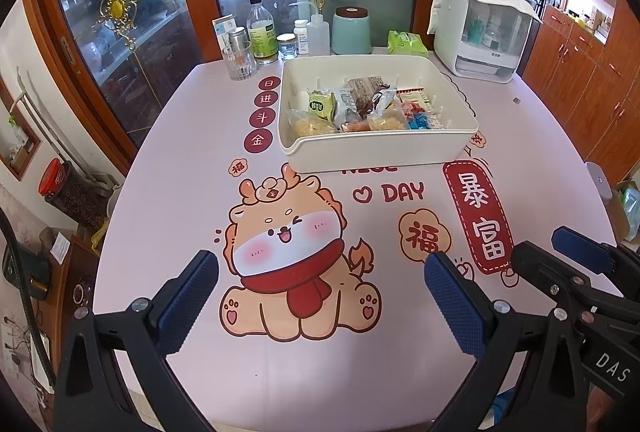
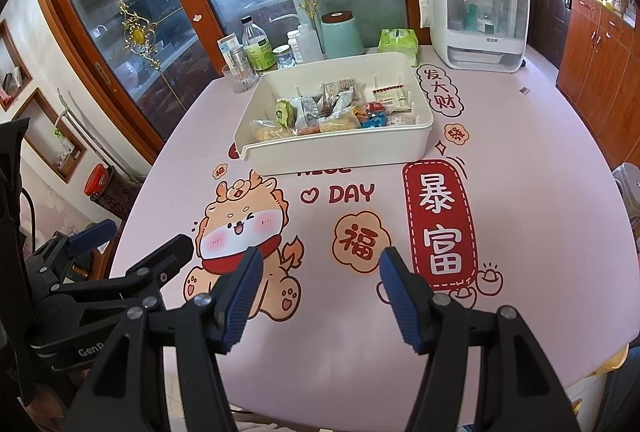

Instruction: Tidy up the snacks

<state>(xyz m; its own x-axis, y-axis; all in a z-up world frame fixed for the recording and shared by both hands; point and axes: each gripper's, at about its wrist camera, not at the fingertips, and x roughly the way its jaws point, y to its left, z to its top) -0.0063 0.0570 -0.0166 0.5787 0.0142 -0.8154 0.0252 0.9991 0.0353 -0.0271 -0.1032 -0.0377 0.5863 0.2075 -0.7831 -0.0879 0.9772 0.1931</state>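
Observation:
A cream plastic bin (image 1: 372, 148) stands on the far half of the pink table, holding several wrapped snacks (image 1: 360, 108) in a loose pile. It also shows in the right wrist view (image 2: 336, 148) with the snacks (image 2: 332, 112) inside. My left gripper (image 1: 322, 264) is open and empty, low over the table's near part above the cartoon dragon print. My right gripper (image 2: 320, 264) is open and empty, also near the front edge. Each gripper shows at the edge of the other's view: the right gripper (image 1: 560, 256) and the left gripper (image 2: 136, 244).
Behind the bin stand a drinking glass (image 1: 239, 62), bottles and jars (image 1: 262, 30), a teal canister (image 1: 352, 30), a green tissue pack (image 1: 406, 42) and a white covered appliance (image 1: 480, 32). Glass cabinet doors are behind the table; wooden cabinets are to the right.

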